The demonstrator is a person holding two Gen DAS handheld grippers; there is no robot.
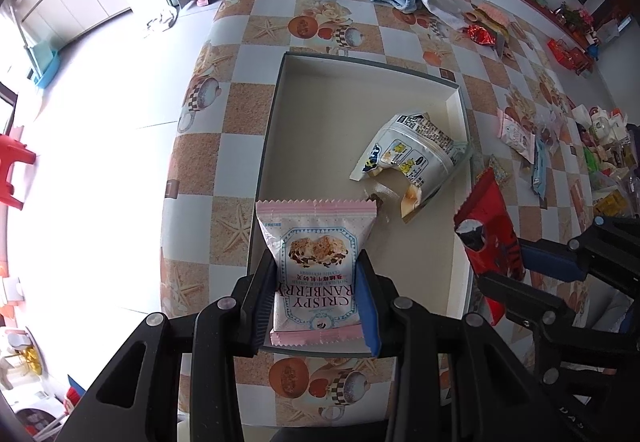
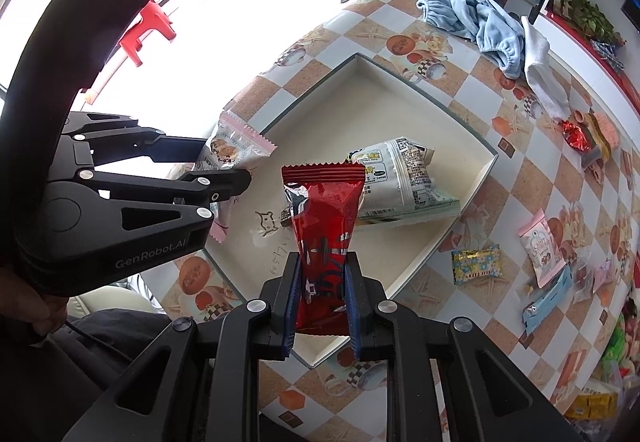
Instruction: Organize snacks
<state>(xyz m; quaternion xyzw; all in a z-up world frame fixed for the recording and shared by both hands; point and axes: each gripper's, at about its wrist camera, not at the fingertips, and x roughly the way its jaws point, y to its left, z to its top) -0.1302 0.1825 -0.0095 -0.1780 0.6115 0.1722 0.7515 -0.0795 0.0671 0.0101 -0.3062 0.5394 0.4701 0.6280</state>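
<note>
Jaws of the left gripper [image 1: 316,306] and right gripper [image 2: 320,306] clamp, partly hiding, pink packet [image 1: 316,262] and red packet [image 2: 324,218].

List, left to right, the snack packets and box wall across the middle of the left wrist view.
Pink packet in the left gripper → white packet lying in the box → box's right wall → red packet in the right gripper.

Snack pile [image 2: 596,398] cut off at frame edge.
</note>
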